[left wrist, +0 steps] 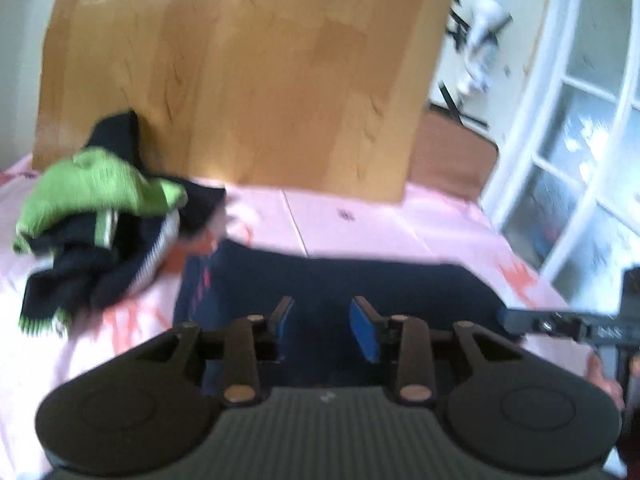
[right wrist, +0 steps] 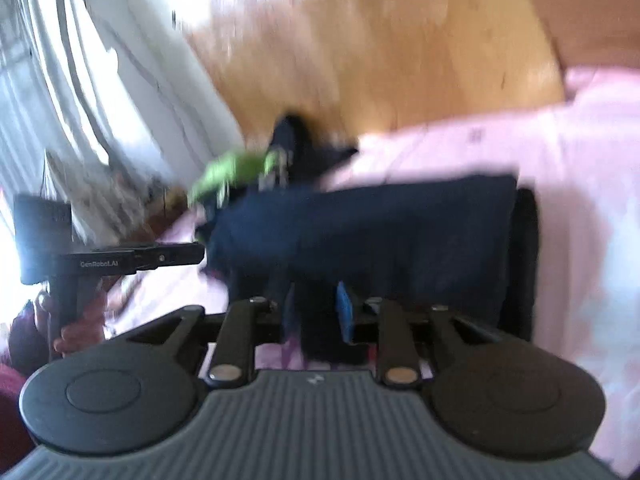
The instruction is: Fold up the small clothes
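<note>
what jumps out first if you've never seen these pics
A bright green garment tops a dark clothes heap at the left of the pink bedsheet. A folded navy garment lies flat just ahead of both grippers. A wooden headboard rises behind.

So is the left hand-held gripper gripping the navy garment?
Apart. The left wrist view shows the left hand-held gripper with its blue pads spread and nothing pinched between them; the navy garment lies beyond.
</note>
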